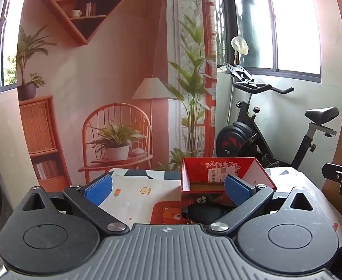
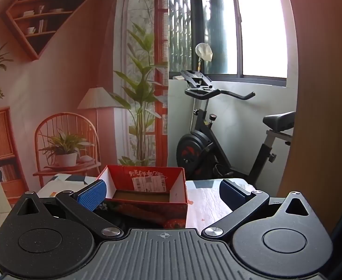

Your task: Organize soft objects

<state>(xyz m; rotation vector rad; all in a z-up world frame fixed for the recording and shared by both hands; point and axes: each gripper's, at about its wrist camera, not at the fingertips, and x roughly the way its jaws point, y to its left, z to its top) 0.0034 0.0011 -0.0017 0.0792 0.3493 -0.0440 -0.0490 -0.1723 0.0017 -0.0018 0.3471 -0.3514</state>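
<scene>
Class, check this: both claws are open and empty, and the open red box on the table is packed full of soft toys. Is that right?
Not quite. The red box looks empty: the right wrist view shows only its bare brown floor and a label on the inner wall. The rest holds: the left claw and right claw are open, holding nothing.

red box point(image 2: 147, 207), blue-padded tongs point(image 1: 168, 187), bear-print tablecloth point(image 1: 133, 196)

A box point(image 1: 224, 175) stood on the table point(image 1: 133, 193). Just before the box lay a dark soft object point(image 1: 206, 212), touching its near wall. Behind the box and to its right stood an exercise bike point(image 1: 264, 135); behind and left, a backdrop point(image 1: 105, 81).
</scene>
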